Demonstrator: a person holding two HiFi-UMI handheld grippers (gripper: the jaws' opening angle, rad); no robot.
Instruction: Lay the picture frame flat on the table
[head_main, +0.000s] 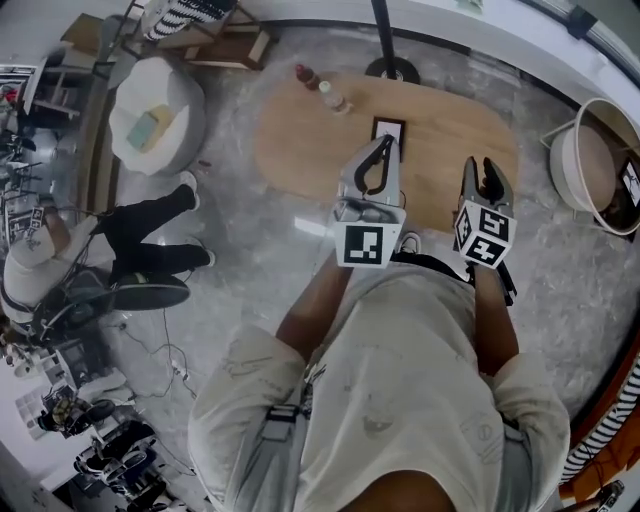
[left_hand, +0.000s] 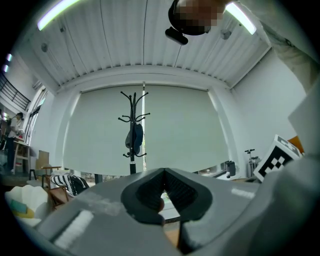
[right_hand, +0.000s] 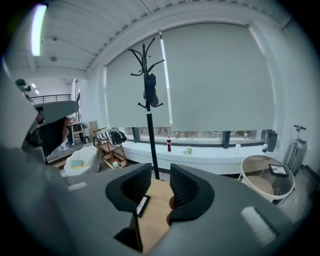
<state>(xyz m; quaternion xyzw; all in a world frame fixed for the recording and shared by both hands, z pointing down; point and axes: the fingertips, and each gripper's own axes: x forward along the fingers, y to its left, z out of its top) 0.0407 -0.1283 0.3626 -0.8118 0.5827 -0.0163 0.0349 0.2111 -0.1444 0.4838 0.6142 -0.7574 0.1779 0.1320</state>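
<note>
Both grippers are held up in front of the person's chest, well short of the bench (head_main: 300, 140). That looks like a ready stance before any reach, so the task has probably not begun. The left gripper (head_main: 385, 142) has its jaws closed tip to tip. In its own view the tips meet with only the hollow behind them showing, and nothing is caught there. It points up and outward at the blind and the coat stand (left_hand: 133, 130), so it seems to be parked rather than aimed at anything. The right gripper (head_main: 487, 166) has its jaws a little apart and holds nothing. Its view looks through the gap onto the wooden bench top, with the picture frame (right_hand: 143, 205) showing low in that gap, so this one seems lined up for the approach. In the head view the picture frame (head_main: 388, 130) sits near the middle of the bench, well apart from both grippers and clear of the two bottles (head_main: 320, 86) near the far edge. Whether it is propped upright or leaning cannot be told for certain from these angles, though its slanted look in the right gripper view suggests it has not been laid down. The open space around it should allow it to be tipped flat without hitting the bottles. The next move is probably to bring the open right gripper forward and down to the frame's top edge.
</note>
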